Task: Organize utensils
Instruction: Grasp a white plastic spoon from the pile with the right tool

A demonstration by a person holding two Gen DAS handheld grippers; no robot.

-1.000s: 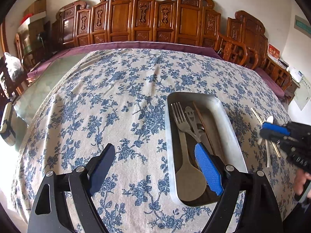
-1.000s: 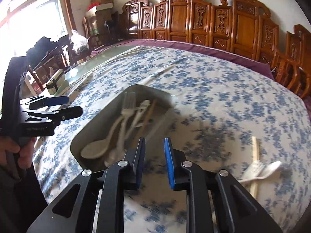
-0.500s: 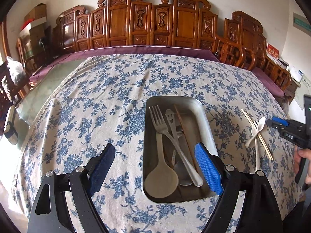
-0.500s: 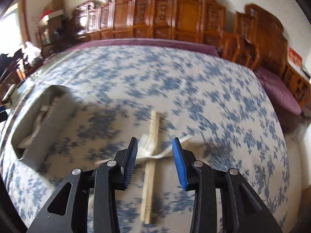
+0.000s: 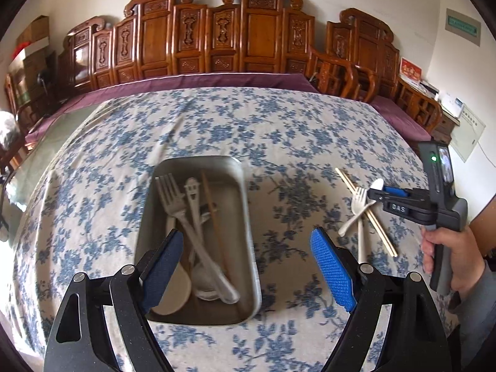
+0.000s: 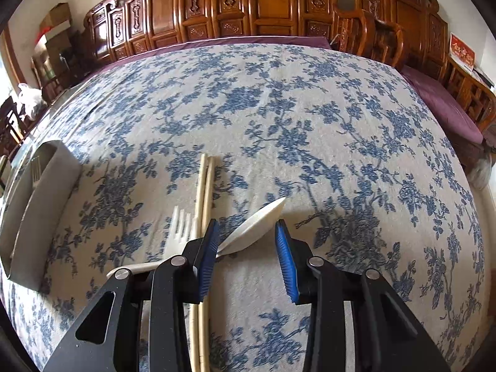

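Currently my right gripper point(image 6: 246, 260) is spread above the white plastic spoon point(image 6: 257, 228); my left gripper point(image 5: 245, 274), also spread, hovers over the rectangular metal tray point(image 5: 248, 214).

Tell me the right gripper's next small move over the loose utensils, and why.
Probably lower the right gripper and shut it on the white spoon. It is open over the pile, the spoon bowl lies between its fingers, atop the chopsticks beside the fork, and the metal tray already holds other utensils.
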